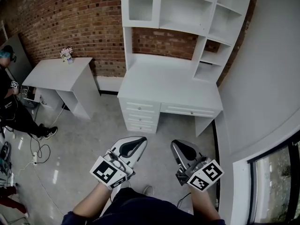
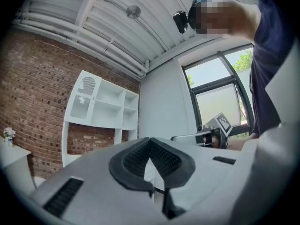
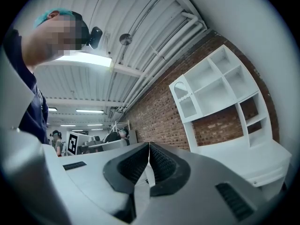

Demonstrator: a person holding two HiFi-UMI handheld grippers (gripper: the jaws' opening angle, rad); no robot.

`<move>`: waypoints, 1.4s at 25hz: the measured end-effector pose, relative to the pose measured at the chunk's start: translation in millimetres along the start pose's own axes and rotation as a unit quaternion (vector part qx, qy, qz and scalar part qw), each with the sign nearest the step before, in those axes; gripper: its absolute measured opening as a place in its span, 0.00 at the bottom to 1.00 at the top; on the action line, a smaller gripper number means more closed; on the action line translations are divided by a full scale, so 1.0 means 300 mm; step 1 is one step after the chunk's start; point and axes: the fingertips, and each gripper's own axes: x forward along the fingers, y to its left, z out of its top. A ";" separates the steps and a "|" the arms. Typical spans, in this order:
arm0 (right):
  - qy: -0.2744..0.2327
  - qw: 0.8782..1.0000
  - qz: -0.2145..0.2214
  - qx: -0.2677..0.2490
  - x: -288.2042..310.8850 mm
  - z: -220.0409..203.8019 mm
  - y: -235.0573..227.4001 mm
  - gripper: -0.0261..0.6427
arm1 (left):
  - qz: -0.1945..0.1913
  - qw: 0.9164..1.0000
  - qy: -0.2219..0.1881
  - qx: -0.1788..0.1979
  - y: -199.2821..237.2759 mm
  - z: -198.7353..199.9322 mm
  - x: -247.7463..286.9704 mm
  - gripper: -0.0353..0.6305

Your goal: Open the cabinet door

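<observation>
The cabinet door (image 1: 140,6) is closed at the top left corner of the white shelf unit (image 1: 187,8). Its arched panel has thin upright bars. It is well ahead of both your tools and nothing touches it. To the right of the door the shelf unit has open compartments. The unit stands on a white desk (image 1: 164,86) against the brick wall (image 1: 70,18), and a stack of drawers (image 1: 139,116) sits under the desk's left side.

You hold your left gripper (image 1: 136,143) low in front of you over the grey floor (image 1: 79,139), well short of the desk. Its jaws are pressed together with nothing between them. Your right gripper (image 1: 179,148) is just beside it, about as far from the desk, and its jaws are also closed tight and empty. Both point roughly toward the desk. In the left gripper view the door shows beyond the closed jaws, at the upper left of the shelf unit.

Left of the desk, a smaller white table (image 1: 58,74) stands against the same brick wall, with a small pot of flowers (image 1: 66,54) at its back edge. A person (image 1: 11,107) in dark clothes is at the far left edge of the head view, near that table. A power strip (image 1: 35,159) and its cable lie on the floor close by. To your right are a plain white wall (image 1: 267,78) and a dark-framed window (image 1: 276,182).
</observation>
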 end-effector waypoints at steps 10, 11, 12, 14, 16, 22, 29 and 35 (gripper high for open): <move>-0.007 1.000 0.017 0.017 -0.019 -0.010 -0.024 0.08 | 0.011 1.000 0.011 0.005 -0.024 -0.014 0.017 0.06; -0.006 1.000 0.019 0.017 -0.012 -0.009 -0.026 0.08 | 0.013 1.000 0.010 0.004 -0.017 -0.014 0.017 0.06; -0.005 1.000 0.020 0.017 -0.004 -0.008 -0.029 0.08 | 0.015 1.000 0.009 0.003 -0.008 -0.014 0.018 0.06; -0.006 1.000 0.023 0.016 0.013 -0.005 -0.035 0.08 | 0.019 1.000 0.008 0.001 0.014 -0.017 0.020 0.06; -0.005 1.000 0.024 0.014 0.032 -0.006 -0.045 0.08 | 0.022 1.000 0.007 0.001 0.036 -0.025 0.025 0.06; 0.001 1.000 0.019 0.013 0.133 -0.011 -0.106 0.08 | 0.018 1.000 0.001 -0.008 0.146 -0.036 0.068 0.06; 0.010 1.000 0.012 0.014 0.296 -0.029 -0.194 0.08 | 0.016 1.000 -0.002 -0.017 0.332 -0.058 0.127 0.06; 0.014 1.000 0.003 0.010 0.465 -0.027 -0.260 0.08 | 0.011 1.000 -0.006 -0.022 0.522 -0.062 0.173 0.06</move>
